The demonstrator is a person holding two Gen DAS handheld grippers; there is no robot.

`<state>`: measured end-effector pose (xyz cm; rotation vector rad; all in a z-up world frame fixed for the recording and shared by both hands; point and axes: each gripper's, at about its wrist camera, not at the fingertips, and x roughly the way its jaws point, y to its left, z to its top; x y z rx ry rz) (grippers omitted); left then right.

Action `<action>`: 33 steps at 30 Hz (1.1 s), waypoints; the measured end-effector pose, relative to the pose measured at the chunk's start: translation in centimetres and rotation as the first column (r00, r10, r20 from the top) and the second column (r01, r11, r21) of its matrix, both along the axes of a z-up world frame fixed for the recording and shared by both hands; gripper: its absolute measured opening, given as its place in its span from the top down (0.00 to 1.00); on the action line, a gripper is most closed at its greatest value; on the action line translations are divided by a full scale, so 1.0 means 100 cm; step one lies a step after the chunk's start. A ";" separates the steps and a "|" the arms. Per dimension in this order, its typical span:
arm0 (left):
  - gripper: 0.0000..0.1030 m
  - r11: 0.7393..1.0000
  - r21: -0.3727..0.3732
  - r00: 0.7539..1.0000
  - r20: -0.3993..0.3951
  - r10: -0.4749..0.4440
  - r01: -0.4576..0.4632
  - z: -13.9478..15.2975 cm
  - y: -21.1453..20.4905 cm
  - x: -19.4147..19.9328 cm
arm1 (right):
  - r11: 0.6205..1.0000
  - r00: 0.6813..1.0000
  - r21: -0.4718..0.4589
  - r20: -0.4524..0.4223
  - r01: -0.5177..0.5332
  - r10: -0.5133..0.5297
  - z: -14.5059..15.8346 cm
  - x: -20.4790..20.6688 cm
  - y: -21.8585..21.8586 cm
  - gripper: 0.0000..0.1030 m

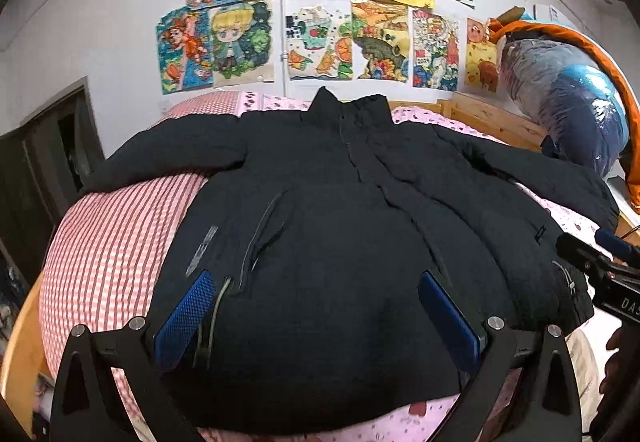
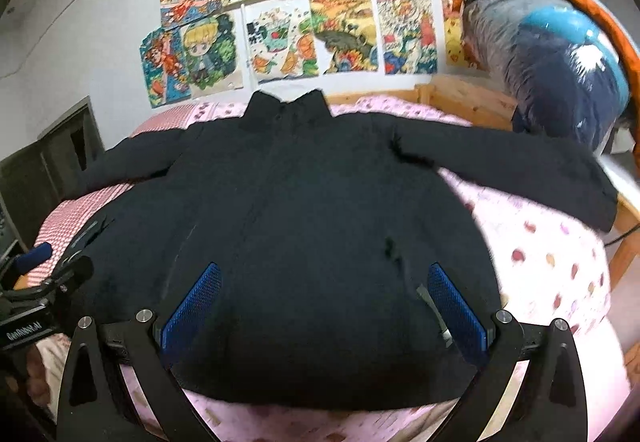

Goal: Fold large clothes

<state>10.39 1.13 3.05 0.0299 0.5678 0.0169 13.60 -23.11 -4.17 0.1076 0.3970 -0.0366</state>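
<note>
Black padded jacket (image 1: 328, 210) lay spread front-up on the bed, collar toward the wall, both sleeves out to the sides, zip closed down the middle. Right-wrist view showed the same black jacket (image 2: 304, 226) flat, hem nearest the camera.

Left gripper (image 1: 320, 306) sat over the hem, blue-padded fingers (image 1: 188, 318) wide apart, nothing between them but jacket fabric underneath; couldn't tell whether the tips touched the cloth. Right gripper (image 2: 326, 302) was the same: blue pads (image 2: 456, 306) spread wide, above the hem, gripping nothing. Each gripper showed at the edge of the other's view, left one at the jacket's left hem corner, right one at the right.

Under the jacket: pink dotted bedsheet (image 2: 552, 266) on the right side, red-and-white checked cover (image 1: 112, 234) on the left. Light wooden bed frame (image 1: 484, 114) ran behind the right sleeve. Just past it, a bulky plastic-wrapped bundle of blue and orange bedding (image 1: 568, 90) stood in the corner. Coloured children's drawings (image 1: 320, 14) covered the white wall above the collar. Dark cabinet (image 1: 48, 162) stood at far left.
</note>
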 end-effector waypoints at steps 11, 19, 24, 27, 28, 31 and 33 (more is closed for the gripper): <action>0.00 0.992 -0.009 0.987 -0.106 -0.123 0.122 0.033 -0.030 0.107 | 0.918 0.932 0.170 -0.009 0.358 -0.361 0.005 0.024 -0.136 0.01; 0.00 0.972 0.035 0.965 -0.135 -0.227 0.233 0.030 -0.109 0.213 | 0.815 0.890 0.359 -0.139 0.454 -0.434 -0.047 0.061 -0.225 0.01; 0.00 0.962 -0.019 0.945 -0.186 -0.271 0.272 0.014 -0.157 0.277 | 0.748 0.883 0.479 -0.153 0.459 -0.444 -0.071 0.087 -0.257 0.01; 0.00 0.958 -0.022 0.936 -0.207 -0.286 0.287 0.002 -0.186 0.313 | 0.677 0.868 0.563 -0.168 0.474 -0.467 -0.088 0.101 -0.271 0.01; 0.00 0.956 -0.027 0.933 -0.211 -0.291 0.292 -0.002 -0.193 0.322 | 0.656 0.860 0.582 -0.167 0.480 -0.482 -0.092 0.103 -0.273 0.01; 0.00 0.951 -0.035 0.923 -0.232 -0.307 0.307 -0.017 -0.216 0.354 | 0.586 0.828 0.642 -0.142 0.494 -0.543 -0.101 0.109 -0.281 0.01; 0.00 0.952 -0.031 0.916 -0.266 -0.301 0.304 -0.032 -0.229 0.376 | 0.551 0.804 0.663 -0.132 0.507 -0.580 -0.104 0.113 -0.285 0.03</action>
